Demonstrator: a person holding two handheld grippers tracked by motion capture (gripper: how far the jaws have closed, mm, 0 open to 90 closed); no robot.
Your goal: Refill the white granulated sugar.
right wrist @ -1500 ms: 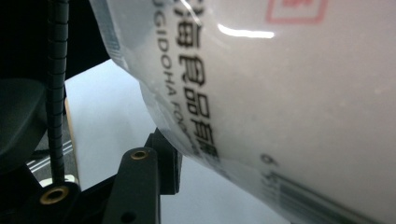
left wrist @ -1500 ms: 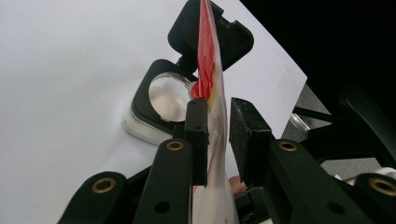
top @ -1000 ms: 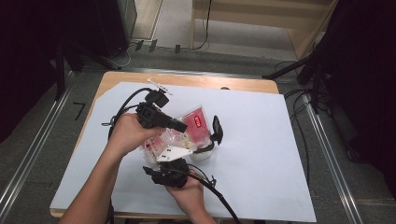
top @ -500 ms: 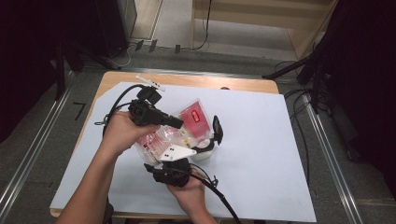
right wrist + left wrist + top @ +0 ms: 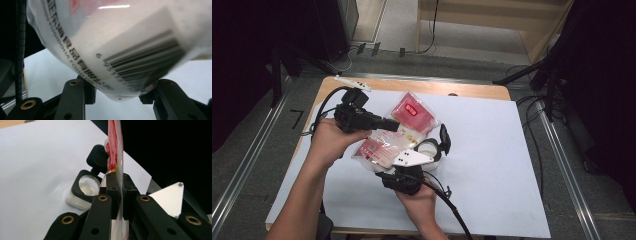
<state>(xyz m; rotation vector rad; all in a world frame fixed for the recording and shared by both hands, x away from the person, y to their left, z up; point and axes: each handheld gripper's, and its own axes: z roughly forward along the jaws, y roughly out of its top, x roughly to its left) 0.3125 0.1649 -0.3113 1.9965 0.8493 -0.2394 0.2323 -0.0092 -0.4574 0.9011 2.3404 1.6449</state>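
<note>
**Packet pinched at both ends above the open jar**

Packet (image 5: 404, 131) of red-and-clear plastic hangs in the air over the middle of the white-covered tabletop (image 5: 492, 165), stretched between the two hands. The left gripper (image 5: 393, 124) has just been closing, and its fingers (image 5: 112, 192) are now clamped nearly flat on a thin edge of the film. The right gripper (image 5: 117, 96) has its fingers part-way apart, pressed against the bulging lower end with the barcode, so it grips the fuller part of the packet.

Just below and beside the packet stands a small clear jar (image 5: 83, 190) with its black flip lid (image 5: 98, 157) swung open.

My reading is that the packet is about to be torn or tipped toward the jar. The film is slick, so the narrow left-hand pinch could slip off when pulled. A sudden tear could scatter the contents across the tabletop instead of into the small mouth. The jar sits near the right hand, and a stray knock could topple it.
</note>
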